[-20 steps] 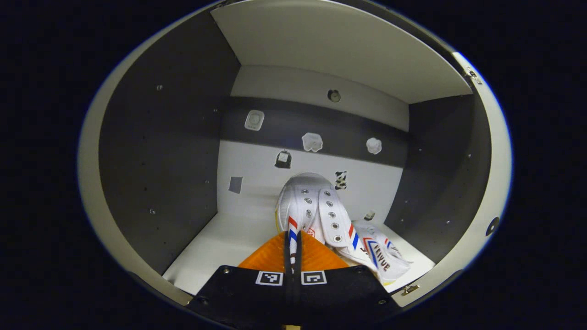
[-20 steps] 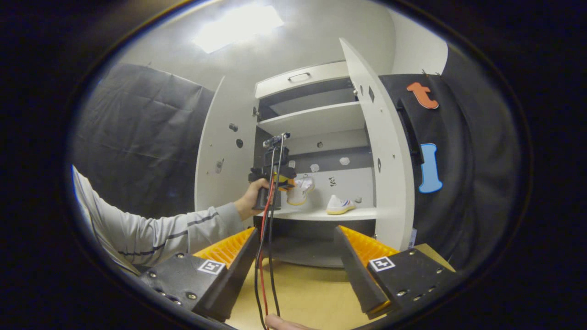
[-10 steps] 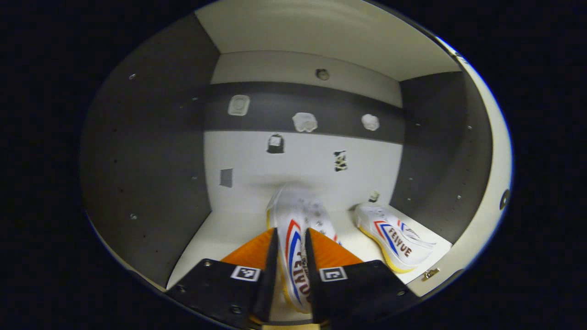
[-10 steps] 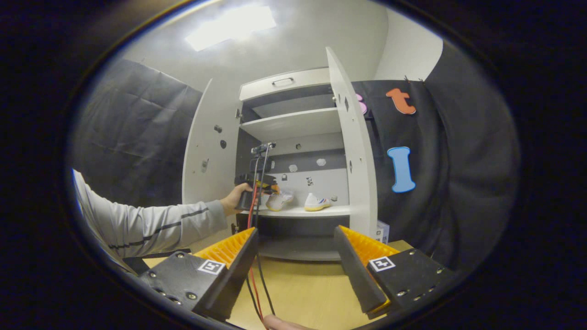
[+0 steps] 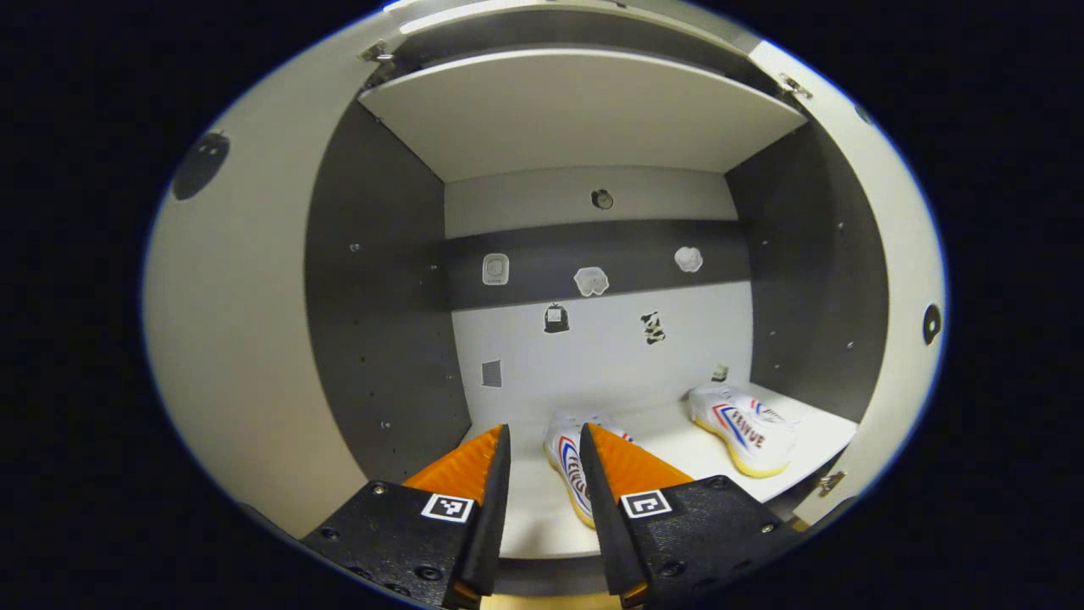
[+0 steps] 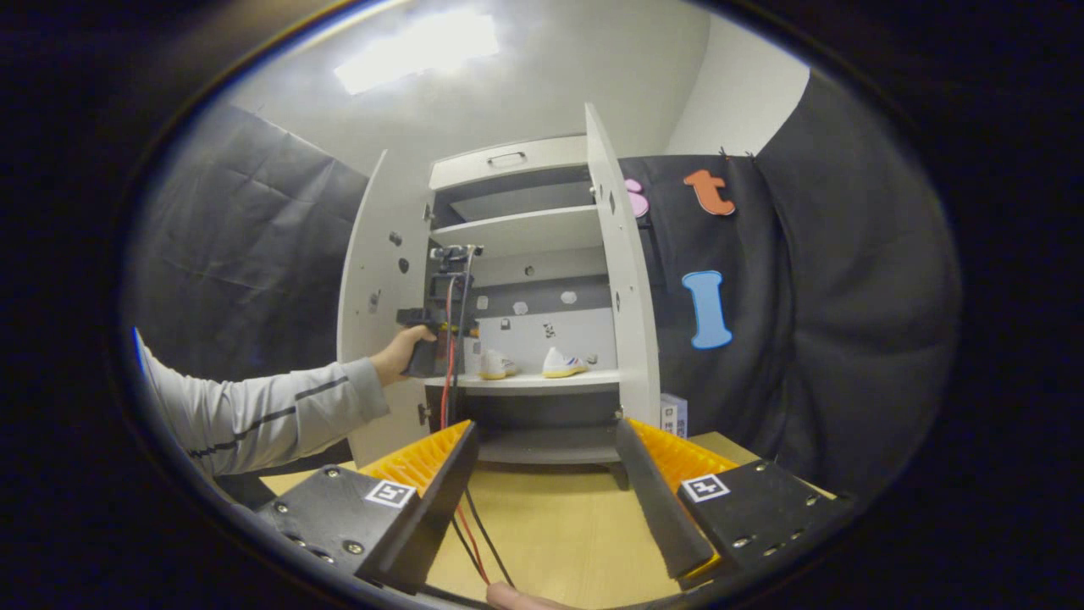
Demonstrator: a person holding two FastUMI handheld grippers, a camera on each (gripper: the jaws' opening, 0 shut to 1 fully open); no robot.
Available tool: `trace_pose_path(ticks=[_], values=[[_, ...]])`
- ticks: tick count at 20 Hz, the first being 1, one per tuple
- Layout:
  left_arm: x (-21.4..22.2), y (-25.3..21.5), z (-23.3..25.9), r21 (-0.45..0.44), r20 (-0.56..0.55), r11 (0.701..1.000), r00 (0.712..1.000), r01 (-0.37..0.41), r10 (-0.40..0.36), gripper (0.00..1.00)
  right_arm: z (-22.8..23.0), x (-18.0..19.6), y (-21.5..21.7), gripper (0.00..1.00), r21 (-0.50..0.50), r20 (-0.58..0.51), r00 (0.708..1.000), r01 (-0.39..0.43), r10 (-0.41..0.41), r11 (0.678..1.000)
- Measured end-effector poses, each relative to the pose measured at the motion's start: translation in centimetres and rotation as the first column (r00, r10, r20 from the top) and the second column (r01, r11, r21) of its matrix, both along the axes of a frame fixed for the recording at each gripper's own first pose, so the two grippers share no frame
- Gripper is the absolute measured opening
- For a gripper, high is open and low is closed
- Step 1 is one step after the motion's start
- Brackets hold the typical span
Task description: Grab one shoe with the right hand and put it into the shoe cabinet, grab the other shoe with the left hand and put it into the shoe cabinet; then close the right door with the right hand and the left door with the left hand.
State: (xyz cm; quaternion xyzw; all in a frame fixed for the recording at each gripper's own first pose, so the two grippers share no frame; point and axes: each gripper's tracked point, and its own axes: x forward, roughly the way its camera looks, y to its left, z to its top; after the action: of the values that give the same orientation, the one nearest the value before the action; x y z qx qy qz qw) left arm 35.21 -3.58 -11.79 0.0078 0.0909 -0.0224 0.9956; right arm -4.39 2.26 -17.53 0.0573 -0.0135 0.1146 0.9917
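Having been released, the second white canvas shoe with red and blue stripes (image 5: pixel 572 466) lay on the white cabinet shelf (image 5: pixel 813 436), apparently clear of the parted left gripper (image 5: pixel 542 462) fingers; the right gripper (image 6: pixel 546 462) was held open over the pale wooden bench (image 6: pixel 559 534), leaving both doors unclosed.

Right gripper view: shoe cabinet (image 6: pixel 525 229) open, both shoes on one shelf.

Right gripper (image 6: pixel 546 500) low in front of the cabinet over a wooden floor (image 6: pixel 559 534), fingers spread wide, nothing between them. Left door (image 6: pixel 373 296) and right door (image 6: pixel 622 280) both swung open. Two white shoes sit side by side but apart on the cabinet's lower shelf: left shoe (image 6: pixel 494 365), right shoe (image 6: pixel 561 363). Left gripper (image 6: pixel 440 326), held by a hand (image 6: pixel 405 346) in a grey sleeve (image 6: pixel 262 411), sits at the cabinet's left edge, just beside the left shoe; its finger state cannot be told. Red and black cables (image 6: pixel 453 398) hang from it.
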Motion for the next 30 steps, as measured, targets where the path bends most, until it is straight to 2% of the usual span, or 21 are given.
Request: trace_pose_path(ticks=[2, 3, 4, 5, 6, 8, 9, 10, 13, 14, 15, 16, 18, 22, 24, 26, 27, 28, 30], values=[[-2.5, 0.2, 1.1, -0.041, 0.039, 0.999, 0.999, 0.017, -0.016, 0.53, -0.2, -0.3, -0.9, 0.98, -0.016, -0.005, 1.0, 0.03, -0.03, 0.999], [-3.5, 0.2, 1.4, -0.043, 0.048, 0.999, 0.999, 0.014, -0.012, 0.65, -0.2, -0.4, -1.5, 0.98, -0.024, -0.006, 0.999, 0.045, -0.046, 0.999], [-4.7, 0.5, 1.0, -0.033, 0.045, 0.999, 0.999, 0.005, -0.003, 1.0, -0.2, -0.3, -2.0, 0.98, -0.028, -0.006, 0.998, 0.058, -0.059, 0.998], [-6.8, 1.1, 1.3, -0.039, 0.025, 0.999, 1.0, 0.001, 0.0, 0.99, -0.1, -0.1, -2.7, 0.98, -0.031, -0.01, 0.997, 0.073, -0.074, 0.997], [-8.4, 1.1, 1.4, -0.058, 0.018, 0.998, 1.0, 0.016, -0.015, 0.97, 0.0, 0.2, -3.9, 0.93, -0.03, -0.016, 0.995, 0.097, -0.098, 0.995], [-11.6, 0.8, 2.6, -0.114, 0.027, 0.992, 0.998, 0.052, -0.049, 0.98, 0.2, 1.0, -6.7, 0.93, -0.04, -0.027, 0.988, 0.149, -0.15, 0.988], [-13.2, 0.6, 2.8, -0.121, 0.024, 0.989, 0.997, 0.08, -0.077, 0.98, 0.4, 1.5, -8.3, 0.98, -0.049, -0.031, 0.982, 0.183, -0.184, 0.982], [-14.8, 0.6, 3.7, -0.129, 0.051, 0.986, 0.994, 0.104, -0.098, 0.97, 0.7, 2.2, -10.1, 0.98, -0.054, -0.032, 0.975, 0.216, -0.218, 0.975], [-19.3, 1.0, 5.0, -0.105, 0.089, 0.984, 0.986, 0.147, -0.138, 0.97, 1.4, 4.2, -15.7, 0.98, -0.058, -0.067, 0.947, 0.31, -0.313, 0.949], [-20.9, 1.0, 4.9, -0.102, 0.08, 0.98, 0.983, 0.17, -0.162, 0.97, 1.8, 4.9, -17.2, 0.93, -0.06, -0.073, 0.942, 0.325, -0.329, 0.944], [-22.6, 1.2, 4.6, -0.103, 0.075, 0.978, 0.982, 0.18, -0.173, 0.95, 2.5, 5.7, -18.5, 0.93, -0.064, -0.074, 0.938, 0.334, -0.339, 0.94], [-24.1, 1.8, 4.5, -0.103, 0.076, 0.977, 0.981, 0.188, -0.18, 0.97, 3.2, 6.6, -19.8, 0.98, -0.076, -0.072, 0.935, 0.341, -0.346, 0.937], [-26.8, 2.9, 3.4, -0.114, 0.06, 0.976, 0.982, 0.187, -0.181, 0.99, 4.8, 8.8, -22.1, 0.98, -0.086, -0.066, 0.935, 0.344, -0.35, 0.935], [-31.9, 4.5, -0.3, -0.22, -0.035, 0.959, 0.981, 0.176, -0.188, 0.96, 7.5, 13.8, -24.9, 0.98, -0.061, -0.074, 0.944, 0.318, -0.322, 0.946], [-33.5, 4.7, -1.6, -0.286, -0.076, 0.944, 0.979, 0.162, -0.191, 0.96, 8.5, 16.2, -25.9, 0.98, -0.084, -0.074, 0.946, 0.31, -0.316, 0.947], [-34.7, 3.8, -1.9, -0.324, -0.079, 0.925, 0.969, 0.197, -0.234, 0.96, 9.3, 18.4, -25.8, 0.98, -0.092, -0.083, 0.952, 0.288, -0.295, 0.953], [-34.6, 4.3, -1.9, -0.318, -0.073, 0.929, 0.972, 0.191, -0.225, 0.96, 9.9, 19.4, -25.8, 0.94, -0.092, -0.087, 0.951, 0.289, -0.297, 0.953], [-34.5, 5.1, -1.8, -0.296, -0.068, 0.937, 0.975, 0.185, -0.214, 0.95, 10.3, 20.3, -25.9, 0.98, -0.101, -0.089, 0.95, 0.289, -0.298, 0.952], [-34.7, 5.8, -1.6, -0.288, -0.056, 0.941, 0.978, 0.176, -0.2, 0.95, 10.9, 22.2, -25.3, 0.98, -0.136, -0.097, 0.949, 0.285, -0.299, 0.949]])
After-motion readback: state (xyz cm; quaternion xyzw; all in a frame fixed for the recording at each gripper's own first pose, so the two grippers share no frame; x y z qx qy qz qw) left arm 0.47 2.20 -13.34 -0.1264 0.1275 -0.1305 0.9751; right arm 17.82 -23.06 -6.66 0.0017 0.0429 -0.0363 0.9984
